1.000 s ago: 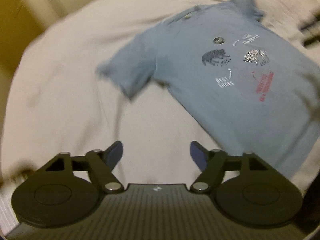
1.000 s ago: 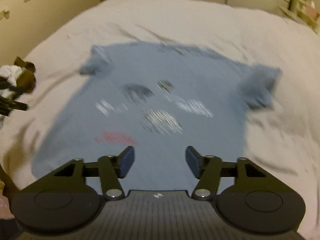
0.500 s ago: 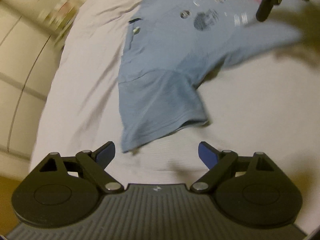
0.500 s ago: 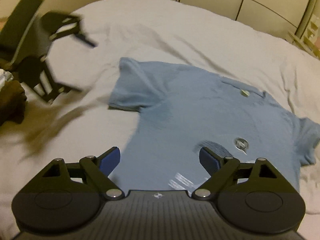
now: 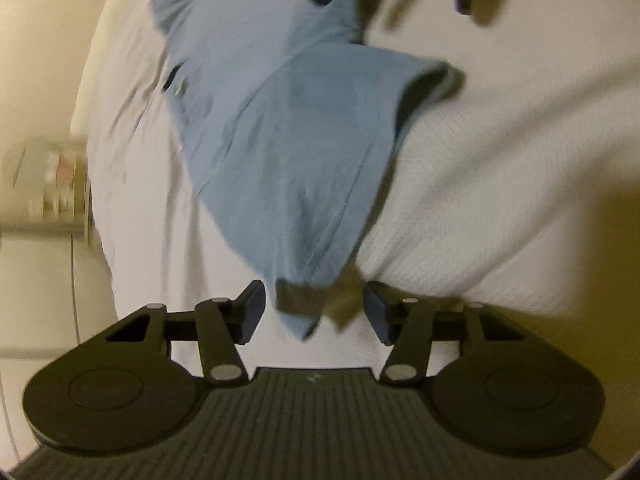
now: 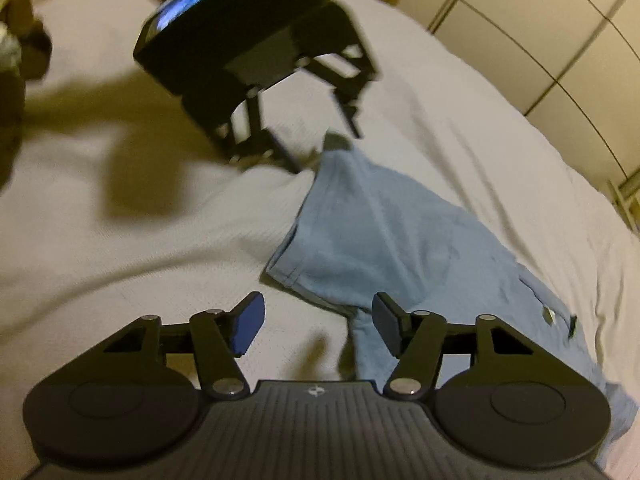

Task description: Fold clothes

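While both jaws stand wide open and hold nothing, the left gripper (image 5: pixel 314 314) straddles the t-shirt (image 5: pixel 296 152) sleeve corner — closing shallow risks slipping; the right gripper (image 6: pixel 318 322) waits near its armpit.

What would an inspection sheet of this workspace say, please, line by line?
Surface: white bedspread, wrinkled, covering the bed.
Job's things: blue T-shirt lying on the bedspread, not yet folded; the sleeve tip lies between the fingers of the left tool.
Clutter: dark bundle at the bed's edge, too blurred to identify.
Grippers: left tool open, low over the sleeve; right tool open, near the sleeve's hem at the underarm.
Cables: nothing seen.
Surroundings: cream panelled wardrobe doors; blurred shelf with items beside the bed.
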A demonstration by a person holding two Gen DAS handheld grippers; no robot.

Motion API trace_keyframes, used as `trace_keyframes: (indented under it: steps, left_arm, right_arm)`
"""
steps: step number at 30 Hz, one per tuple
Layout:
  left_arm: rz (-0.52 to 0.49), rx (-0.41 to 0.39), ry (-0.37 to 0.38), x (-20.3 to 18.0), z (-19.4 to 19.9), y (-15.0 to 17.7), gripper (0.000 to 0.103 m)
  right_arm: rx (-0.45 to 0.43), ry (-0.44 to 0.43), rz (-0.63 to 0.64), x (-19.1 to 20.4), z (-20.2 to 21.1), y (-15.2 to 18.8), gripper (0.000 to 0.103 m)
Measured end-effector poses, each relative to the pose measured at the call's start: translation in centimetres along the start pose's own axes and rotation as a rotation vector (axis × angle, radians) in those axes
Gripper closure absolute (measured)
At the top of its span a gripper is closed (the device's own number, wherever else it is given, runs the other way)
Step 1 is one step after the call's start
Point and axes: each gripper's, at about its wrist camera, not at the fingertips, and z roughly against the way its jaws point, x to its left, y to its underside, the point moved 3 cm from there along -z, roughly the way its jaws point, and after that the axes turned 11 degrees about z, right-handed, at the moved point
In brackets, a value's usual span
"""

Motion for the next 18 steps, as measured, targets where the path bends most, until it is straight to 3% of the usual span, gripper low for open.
trace_keyframes:
  steps: [3,5,7,9,11,16,18]
  left_arm:
    - [-0.049,-0.021,0.010,0.0,-1.1,0.3,0.060]
    - [-0.026,-0.016,0.007,0.5,-1.7,0.5,0.063]
    - [-0.007,-0.008,0.002,1.0,-2.2,0.8,0.071]
    - [0.005,0.010,0.013,1.3,-2.2,0.7,0.086]
    - [0.023,0.012,0.029,1.6,-2.0,0.7,0.090]
    - [0.104,-0.004,0.032,3.6,-1.1,-0.7,0.096]
    - [0.145,-0.016,0.022,5.0,-0.8,-1.5,0.096]
  right_arm:
    - [0.029,0.026,0.100,1.6,-1.5,-0.3,0.043]
    - [0.020,0.035,0.139,2.4,-2.2,-0.6,0.044]
    - [0.005,0.048,0.164,2.9,-2.7,-1.0,0.044]
    - [-0.013,0.056,0.154,3.0,-3.2,-1.5,0.046]
    - [-0.018,0.051,0.134,2.7,-3.5,-1.7,0.054]
    - [-0.037,0.008,0.033,1.3,-3.1,-1.4,0.097]
    - [-0.058,-0.017,-0.037,0.3,-2.3,-1.2,0.097]
